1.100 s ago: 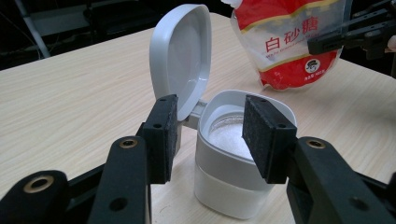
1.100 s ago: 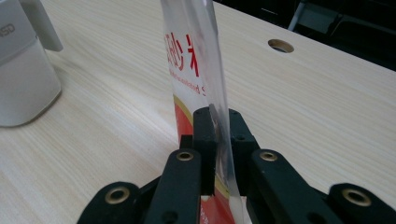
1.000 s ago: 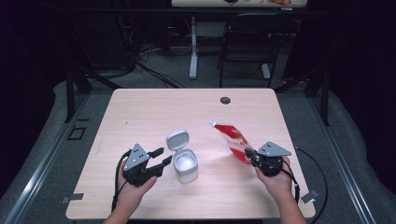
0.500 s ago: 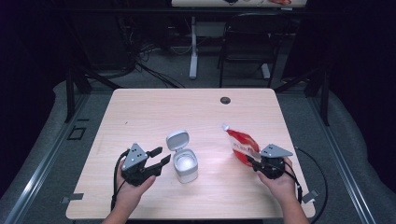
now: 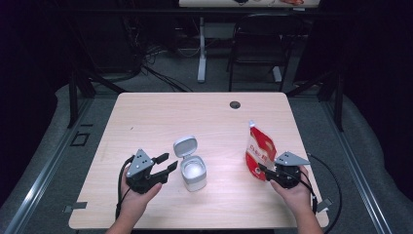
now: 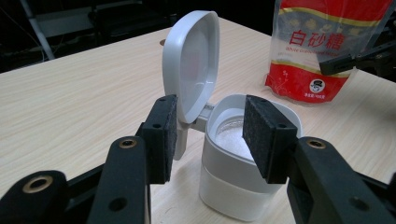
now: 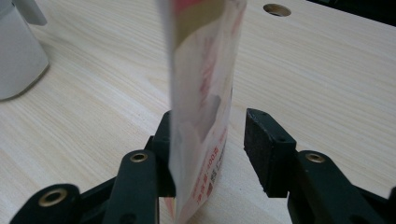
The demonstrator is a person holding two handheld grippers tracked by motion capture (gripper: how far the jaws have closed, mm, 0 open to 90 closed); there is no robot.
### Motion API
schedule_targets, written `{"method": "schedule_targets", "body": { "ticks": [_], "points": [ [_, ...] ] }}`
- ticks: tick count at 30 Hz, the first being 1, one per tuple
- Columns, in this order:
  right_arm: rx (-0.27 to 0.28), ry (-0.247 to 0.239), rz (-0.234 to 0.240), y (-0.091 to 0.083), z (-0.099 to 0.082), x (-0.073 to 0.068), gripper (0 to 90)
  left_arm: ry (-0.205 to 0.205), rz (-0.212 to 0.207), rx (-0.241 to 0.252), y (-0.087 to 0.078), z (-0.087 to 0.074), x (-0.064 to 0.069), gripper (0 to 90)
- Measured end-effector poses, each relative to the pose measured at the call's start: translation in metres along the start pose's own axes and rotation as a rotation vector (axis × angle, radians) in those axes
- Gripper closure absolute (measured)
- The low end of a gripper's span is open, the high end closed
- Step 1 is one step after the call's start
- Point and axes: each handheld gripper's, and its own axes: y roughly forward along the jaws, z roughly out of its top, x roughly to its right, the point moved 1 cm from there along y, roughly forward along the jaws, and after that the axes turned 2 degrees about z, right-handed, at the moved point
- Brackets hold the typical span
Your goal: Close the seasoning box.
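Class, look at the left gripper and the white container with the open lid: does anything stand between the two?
Nothing visible does. The left gripper is open, with bare table between it and the container. The sugar bag stands off to the far side.

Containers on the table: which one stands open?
The white flip-lid canister, by the left gripper: its hinged lid is tipped back, white grains showing inside. The red sugar pouch shows no opening.

The red and white plastic sugar pouch (image 7: 201,93) is blurred, its top cut off; it hides one of the right gripper's black fingers (image 7: 163,135).
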Motion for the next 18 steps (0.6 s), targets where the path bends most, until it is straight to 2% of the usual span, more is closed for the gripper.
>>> {"method": "schedule_targets", "body": {
  "ticks": [5, 11, 18],
  "points": [
    [-0.016, -0.004, -0.003, -0.0014, -0.0020, -0.0015, 55.6, -0.001, -0.001, -0.002, 0.0004, 0.0000, -0.0005, 55.3],
    [-0.001, 0.003, 0.001, -0.0045, -0.0024, -0.0021, 52.9, -0.003, 0.005, -0.007, 0.0008, 0.0000, -0.0028, 55.2],
    [-0.009, -0.006, 0.002, -0.0059, -0.0035, -0.0044, 50.7, -0.010, 0.004, 0.002, 0.0006, 0.0019, -0.0061, 55.2]
  ]
}}
